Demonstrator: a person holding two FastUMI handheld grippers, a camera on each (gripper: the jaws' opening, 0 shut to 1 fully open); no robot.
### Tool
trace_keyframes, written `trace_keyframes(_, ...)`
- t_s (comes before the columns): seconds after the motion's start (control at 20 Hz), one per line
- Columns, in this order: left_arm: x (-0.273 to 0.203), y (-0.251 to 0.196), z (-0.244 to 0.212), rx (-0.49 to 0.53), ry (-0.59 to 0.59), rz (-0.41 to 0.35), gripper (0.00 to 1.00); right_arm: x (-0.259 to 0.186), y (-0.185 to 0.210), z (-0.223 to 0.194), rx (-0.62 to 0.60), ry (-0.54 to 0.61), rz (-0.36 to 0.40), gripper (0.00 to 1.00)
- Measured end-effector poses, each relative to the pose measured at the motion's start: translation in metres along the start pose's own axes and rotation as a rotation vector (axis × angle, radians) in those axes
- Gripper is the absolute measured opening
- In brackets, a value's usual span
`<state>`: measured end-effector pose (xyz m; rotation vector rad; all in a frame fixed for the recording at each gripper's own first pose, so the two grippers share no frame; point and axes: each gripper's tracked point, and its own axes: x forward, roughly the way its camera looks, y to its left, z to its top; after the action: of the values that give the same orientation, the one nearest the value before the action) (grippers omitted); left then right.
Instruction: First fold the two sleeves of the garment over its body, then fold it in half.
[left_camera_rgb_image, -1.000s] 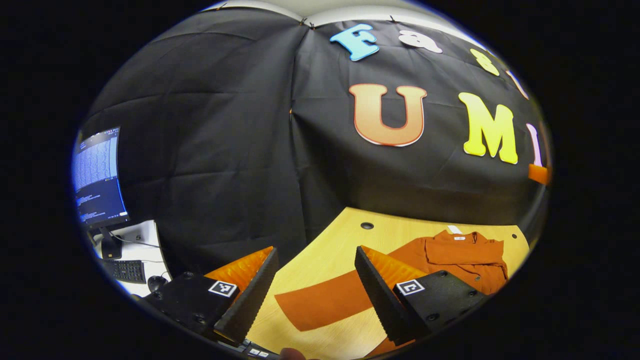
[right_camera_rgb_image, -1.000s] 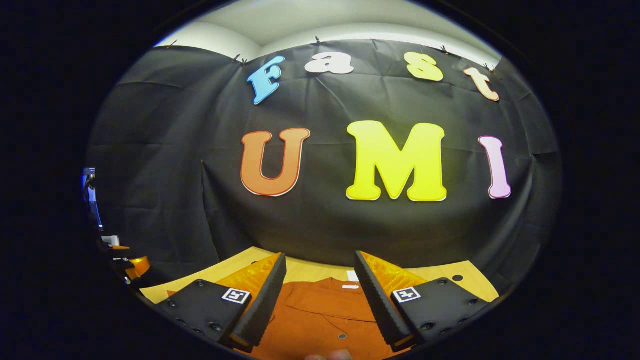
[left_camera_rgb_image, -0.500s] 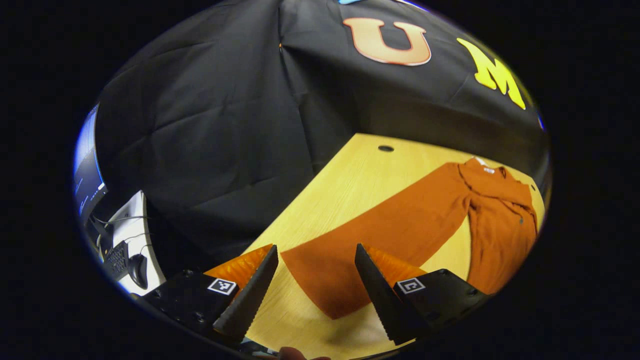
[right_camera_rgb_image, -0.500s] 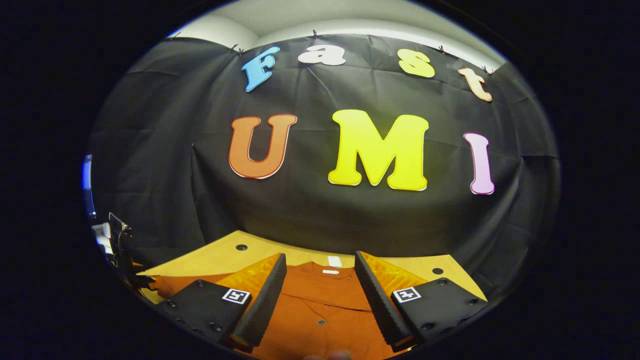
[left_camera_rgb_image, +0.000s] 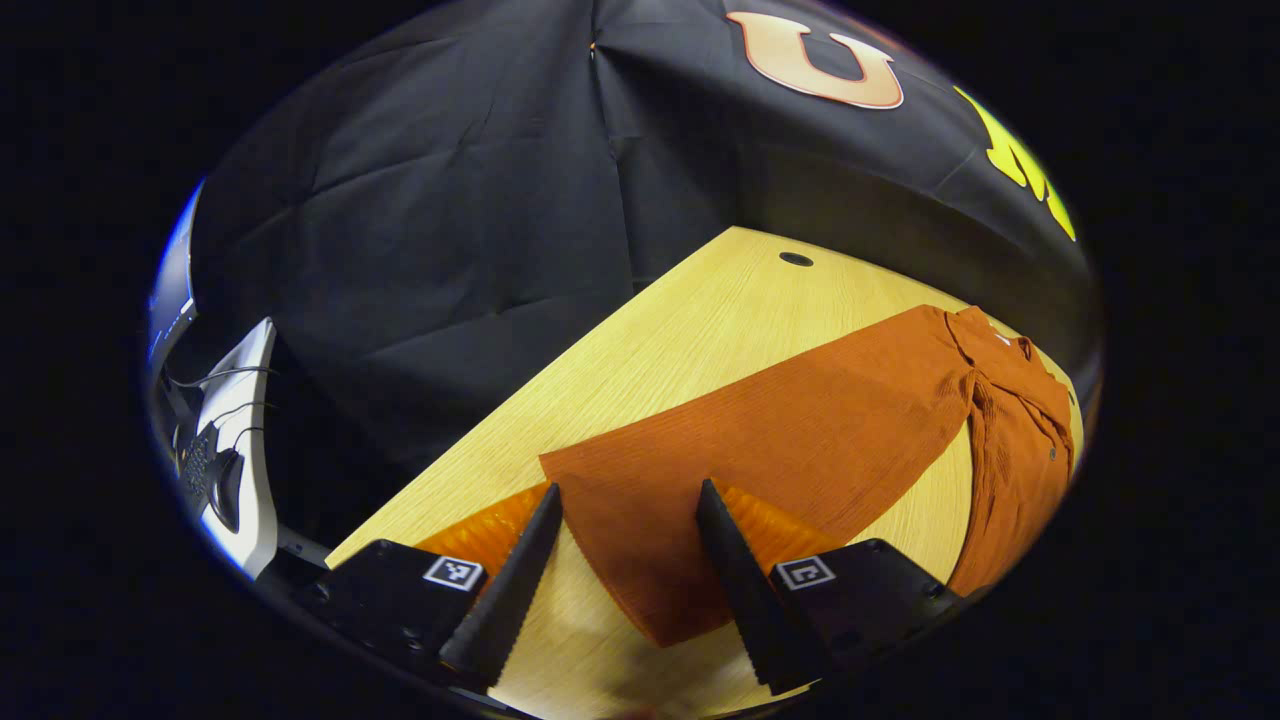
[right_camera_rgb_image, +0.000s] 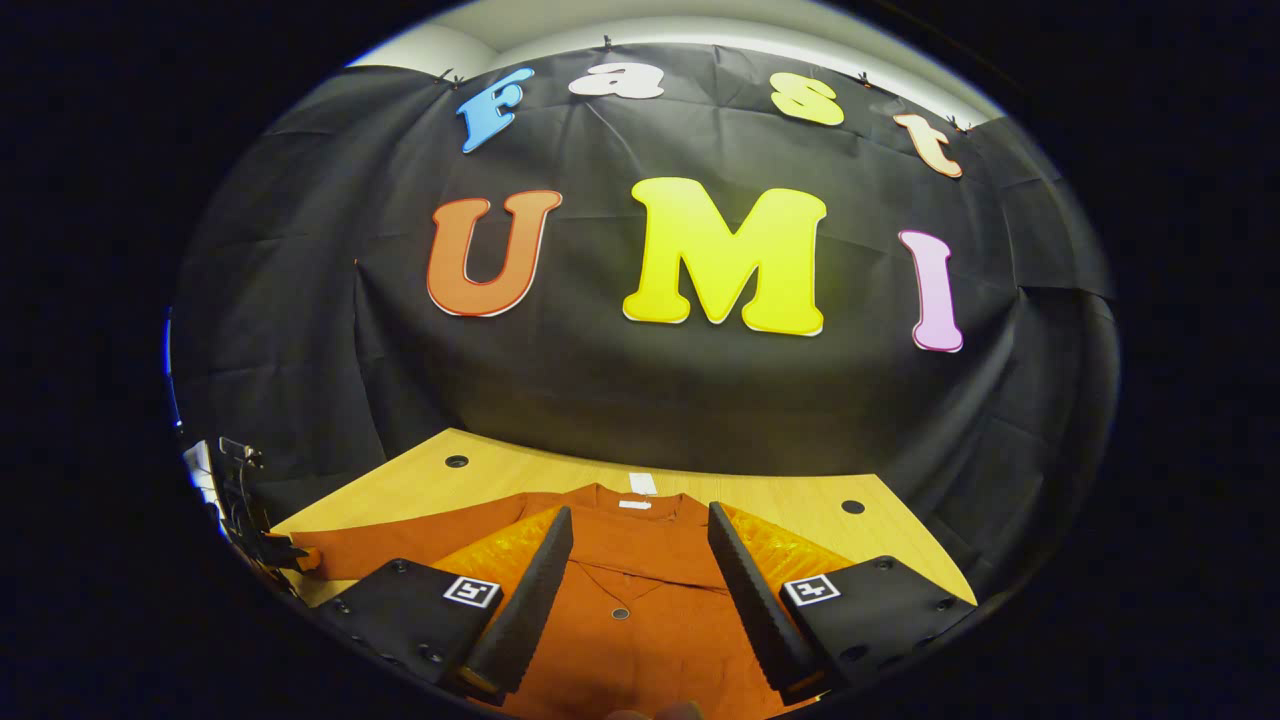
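Sleeve-folding step, not yet begun; garment (left_camera_rgb_image: 830, 440) flat on the bench (left_camera_rgb_image: 680, 330); my left gripper (left_camera_rgb_image: 625, 545), fingers spread, straddles the sleeve cuff (left_camera_rgb_image: 640, 560); right gripper (right_camera_rgb_image: 635, 580) spread above the body; next: pinch cuff.

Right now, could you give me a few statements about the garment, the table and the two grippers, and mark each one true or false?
1. The orange garment lies on a wooden table. True.
2. The sleeve is already folded over the garment's body. False: it lies stretched out flat on the table, away from the body.
3. The left gripper is open, with the sleeve's cuff end between its fingers. True.
4. The right gripper is shut on the collar. False: it is open, above the garment's buttoned front.
5. The table is bare of any holes. False: a round hole shows near its far edge.
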<state>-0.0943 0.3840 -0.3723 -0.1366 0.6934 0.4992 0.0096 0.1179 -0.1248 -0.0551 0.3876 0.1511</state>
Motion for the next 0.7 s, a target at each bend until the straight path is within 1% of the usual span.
trace_keyframes(0.05, 0.000, -0.003, 0.001, -0.009, -0.013, 0.006, 0.85, 0.001, -0.001, -0.005, 0.022, 0.017, -0.006, 0.87)
trace_keyframes(0.15, -0.002, -0.009, -0.001, -0.014, -0.005, 0.023, 0.62, 0.002, -0.004, -0.011, 0.049, 0.041, -0.018, 0.87)
trace_keyframes(0.2, -0.001, -0.013, -0.001, 0.010, 0.003, 0.019, 0.51, 0.001, -0.005, -0.012, 0.050, 0.046, -0.026, 0.87)
trace_keyframes(0.25, 0.001, -0.019, 0.001, 0.036, 0.008, 0.005, 0.46, 0.001, -0.006, -0.015, 0.049, 0.051, -0.031, 0.87)
trace_keyframes(0.35, 0.001, -0.021, 0.004, 0.096, 0.035, 0.021, 0.19, -0.003, -0.005, -0.021, 0.050, 0.061, -0.027, 0.87)
trace_keyframes(0.4, 0.001, -0.024, 0.004, 0.109, 0.059, 0.010, 0.06, -0.003, -0.005, -0.026, 0.052, 0.071, -0.020, 0.87)
trace_keyframes(0.45, 0.001, -0.038, 0.004, 0.076, 0.072, -0.063, 0.04, -0.006, -0.004, -0.031, 0.053, 0.083, -0.016, 0.87)
trace_keyframes(0.5, -0.002, -0.057, 0.007, 0.008, 0.091, -0.161, 0.03, -0.007, -0.005, -0.036, 0.059, 0.096, -0.011, 0.87)
trace_keyframes(0.55, -0.005, -0.067, 0.005, -0.033, 0.122, -0.204, 0.03, -0.007, -0.005, -0.040, 0.069, 0.107, -0.008, 0.87)
trace_keyframes(0.7, -0.015, -0.077, 0.020, -0.070, 0.108, -0.279, 0.03, -0.008, -0.009, -0.047, 0.079, 0.128, -0.010, 0.87)
